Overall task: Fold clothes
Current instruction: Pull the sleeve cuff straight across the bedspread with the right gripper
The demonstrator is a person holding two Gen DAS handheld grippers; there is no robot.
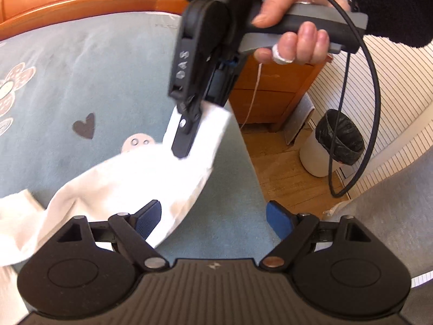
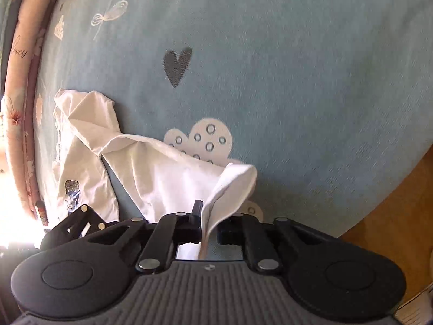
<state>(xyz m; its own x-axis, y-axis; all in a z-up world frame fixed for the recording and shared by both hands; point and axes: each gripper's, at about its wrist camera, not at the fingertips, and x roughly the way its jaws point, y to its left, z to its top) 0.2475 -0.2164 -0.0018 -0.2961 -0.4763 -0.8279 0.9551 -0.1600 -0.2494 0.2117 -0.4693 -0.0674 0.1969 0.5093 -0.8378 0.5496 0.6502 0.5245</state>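
Gathering a corner of the white garment (image 2: pixel 162 173) off the blue bedspread (image 2: pixel 297 81), apparently ahead of a first fold. Right gripper (image 2: pixel 209 230) pinched shut on a raised edge of cloth at 6 o'clock in its own view, rest of the garment trailing toward 9 o'clock. Left gripper (image 1: pixel 213 219) spread wide, empty, cloth brushing its 9 o'clock finger only. Next, probably: taking a second edge with the left, then lifting both evenly.
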